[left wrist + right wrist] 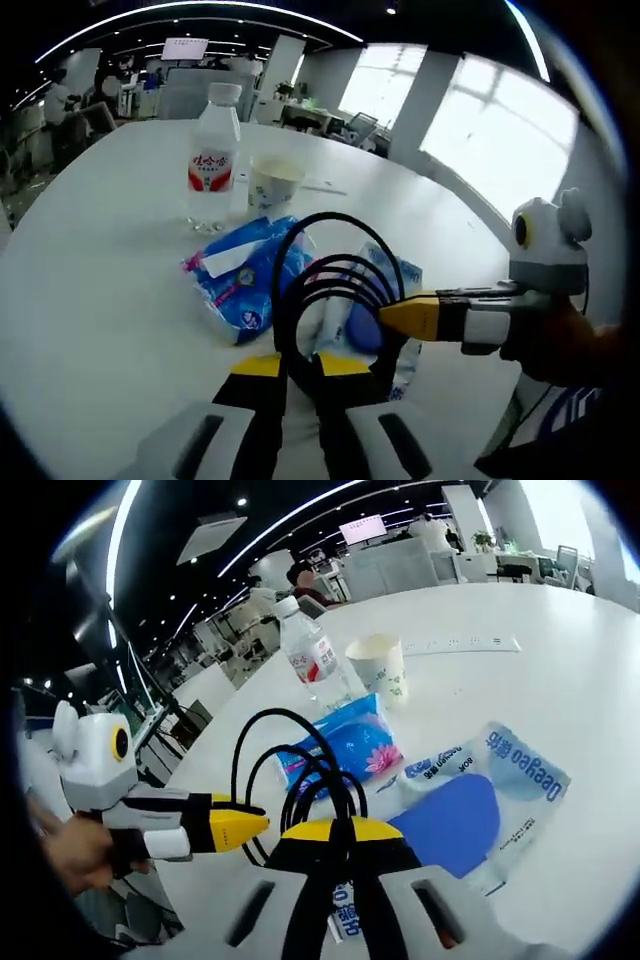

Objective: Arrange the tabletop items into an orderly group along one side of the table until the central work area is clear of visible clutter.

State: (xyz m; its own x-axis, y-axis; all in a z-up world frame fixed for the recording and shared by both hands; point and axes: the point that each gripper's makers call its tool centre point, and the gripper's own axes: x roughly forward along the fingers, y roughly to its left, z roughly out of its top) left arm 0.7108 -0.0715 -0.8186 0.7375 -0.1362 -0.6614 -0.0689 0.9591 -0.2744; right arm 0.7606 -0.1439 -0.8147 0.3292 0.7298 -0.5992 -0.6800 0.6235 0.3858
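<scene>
The left gripper (300,372) and the right gripper (338,835) both pinch a coiled black cable (335,275), jaws pressed onto its loops. The cable hangs low over the white table (100,300).

Beyond it, at about 12 o'clock, stand a water bottle (213,160) and a paper cup (273,182), close together. A blue tissue pack (240,275) lies nearer, and a blue-and-clear plastic bag (480,800) lies beside it at about 2 o'clock.

The job looks only partly done. The packs are loose in the middle, and the cable has no place yet.
</scene>
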